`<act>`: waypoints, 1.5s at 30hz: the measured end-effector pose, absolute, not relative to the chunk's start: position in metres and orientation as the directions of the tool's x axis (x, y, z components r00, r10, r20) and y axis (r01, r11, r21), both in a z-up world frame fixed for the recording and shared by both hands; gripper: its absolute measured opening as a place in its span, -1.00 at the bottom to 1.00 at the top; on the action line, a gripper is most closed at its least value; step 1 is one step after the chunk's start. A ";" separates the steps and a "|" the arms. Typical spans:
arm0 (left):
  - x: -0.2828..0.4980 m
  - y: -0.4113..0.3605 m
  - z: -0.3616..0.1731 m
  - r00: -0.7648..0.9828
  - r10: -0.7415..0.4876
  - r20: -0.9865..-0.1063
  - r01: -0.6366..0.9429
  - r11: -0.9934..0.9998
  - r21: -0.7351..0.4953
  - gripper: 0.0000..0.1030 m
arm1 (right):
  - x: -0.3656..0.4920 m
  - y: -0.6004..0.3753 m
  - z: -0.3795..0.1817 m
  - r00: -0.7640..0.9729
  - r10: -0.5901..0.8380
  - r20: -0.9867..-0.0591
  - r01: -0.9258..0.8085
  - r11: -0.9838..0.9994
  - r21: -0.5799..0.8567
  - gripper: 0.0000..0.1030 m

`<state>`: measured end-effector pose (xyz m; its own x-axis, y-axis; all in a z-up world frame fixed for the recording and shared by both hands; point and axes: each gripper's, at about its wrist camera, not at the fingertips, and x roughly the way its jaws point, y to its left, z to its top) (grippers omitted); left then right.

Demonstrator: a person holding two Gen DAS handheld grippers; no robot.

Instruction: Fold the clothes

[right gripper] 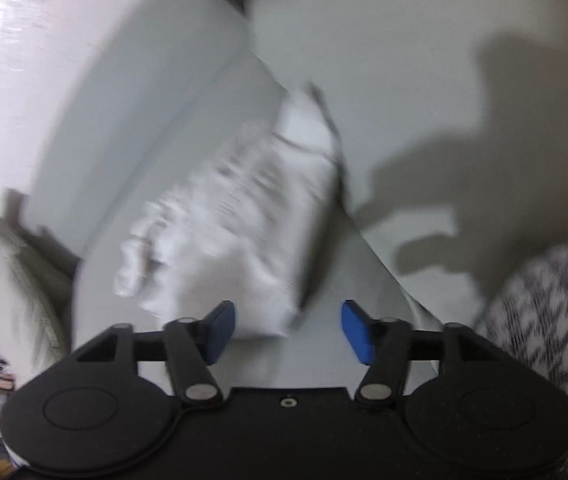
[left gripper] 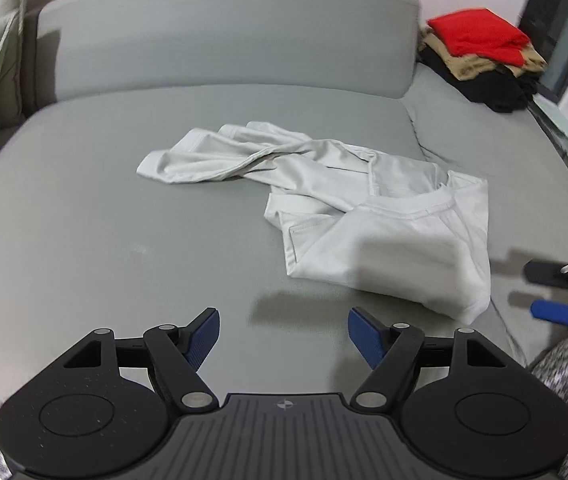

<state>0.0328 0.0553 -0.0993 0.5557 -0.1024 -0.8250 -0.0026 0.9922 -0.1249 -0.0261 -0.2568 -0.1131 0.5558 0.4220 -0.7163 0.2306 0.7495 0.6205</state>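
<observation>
Both my grippers, left (left gripper: 283, 338) and right (right gripper: 288, 330), gaped empty; the rumpled white shirt (left gripper: 384, 232) stretched crosswise ahead, its near corner closest to my right.

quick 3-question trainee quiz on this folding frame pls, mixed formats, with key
1. True or false: the left tongs are shut on the white garment.
2. Multiple choice: on the stack of folded clothes at the sofa's far right, the top item is A) black B) red C) tan.
3. Fill in: the white garment lies crumpled on the grey ___ .

Key
1. False. Their jaws stand open over bare sofa seat, short of the garment.
2. B. The red piece sits on tan and black ones.
3. Sofa seat. The right tongs are also open, holding nothing.
</observation>
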 end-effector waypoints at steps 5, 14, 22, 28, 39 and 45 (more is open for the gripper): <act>0.054 0.075 -0.110 0.569 -0.136 -0.811 -0.125 0.960 -0.249 0.10 | -0.017 -0.255 -0.101 0.605 0.479 -0.636 0.163 0.708 0.688 0.12; 0.117 0.108 -0.154 0.564 -0.371 -0.738 -0.250 0.775 -0.581 0.17 | 0.055 -0.266 -0.122 0.605 0.497 -0.621 0.177 0.677 0.714 0.12; 0.126 0.102 -0.175 0.538 -0.380 -0.752 -0.138 0.841 -0.524 -0.08 | 0.060 -0.274 -0.142 0.589 0.479 -0.651 0.224 0.677 0.701 0.12; 0.137 0.076 -0.179 0.510 -0.391 -0.766 0.066 0.906 -0.419 -0.08 | 0.061 -0.275 -0.148 0.572 0.478 -0.667 0.247 0.674 0.696 0.12; 0.127 0.085 -0.174 0.500 -0.505 -0.704 0.045 0.827 -0.560 -0.95 | 0.057 -0.283 -0.143 0.581 0.473 -0.663 0.262 0.662 0.702 0.16; 0.068 0.108 -0.104 0.674 -0.392 -0.626 0.047 0.868 -0.494 -0.96 | 0.046 -0.284 -0.131 0.604 0.472 -0.643 0.240 0.662 0.711 0.16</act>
<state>0.0676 0.1076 -0.1041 0.6742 -0.3921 -0.6258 0.0468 0.8684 -0.4937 0.0460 -0.2836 -0.1314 0.6035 0.4718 -0.6428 0.2396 0.6616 0.7105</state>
